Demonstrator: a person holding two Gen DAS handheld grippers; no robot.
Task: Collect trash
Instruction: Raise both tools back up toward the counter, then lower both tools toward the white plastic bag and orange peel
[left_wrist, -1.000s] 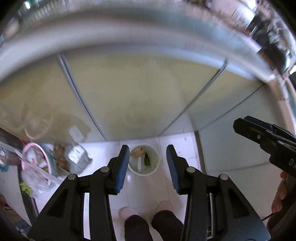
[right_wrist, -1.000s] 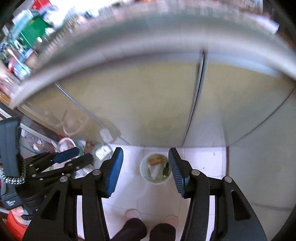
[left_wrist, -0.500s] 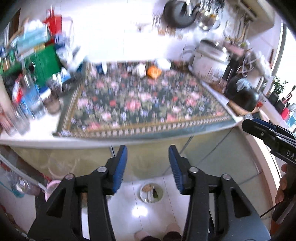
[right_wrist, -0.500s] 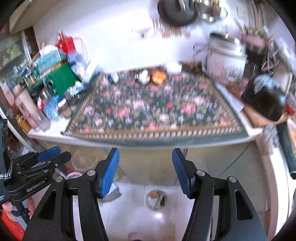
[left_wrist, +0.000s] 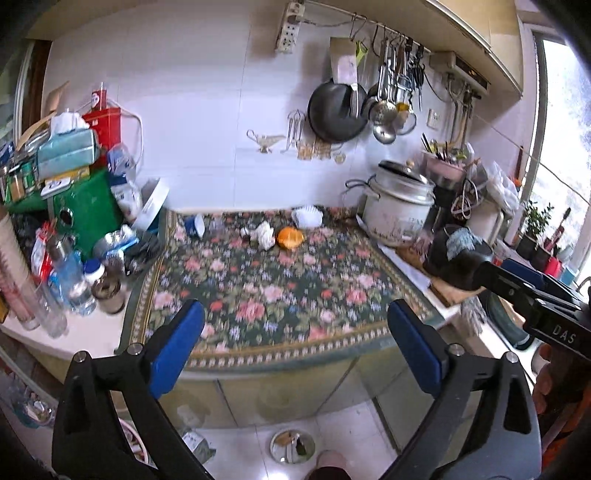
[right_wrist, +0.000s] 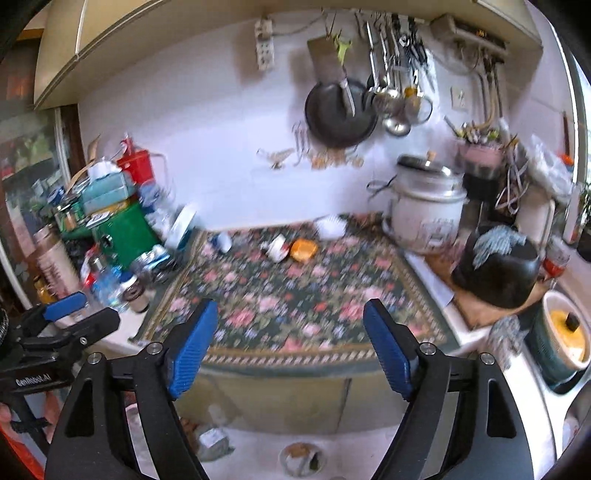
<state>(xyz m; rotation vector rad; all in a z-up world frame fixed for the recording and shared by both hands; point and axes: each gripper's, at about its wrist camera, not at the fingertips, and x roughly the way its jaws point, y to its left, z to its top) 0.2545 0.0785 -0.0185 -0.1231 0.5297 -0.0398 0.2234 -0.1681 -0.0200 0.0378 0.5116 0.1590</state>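
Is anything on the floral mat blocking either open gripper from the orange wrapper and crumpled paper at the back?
Nothing visible does. The floral mat is bare between the left gripper, the right gripper and the orange wrapper beside the crumpled paper. Both grippers are empty, their jaws having just opened wider.

On the floral mat (left_wrist: 280, 291) I count 1 orange piece of trash (left_wrist: 290, 237), 1 crumpled white wad (left_wrist: 265, 233) and 1 white paper cup liner (left_wrist: 307, 216), with 1 rice cooker (left_wrist: 397, 206) at right and 1 bin (left_wrist: 291, 446) at bottom centre.
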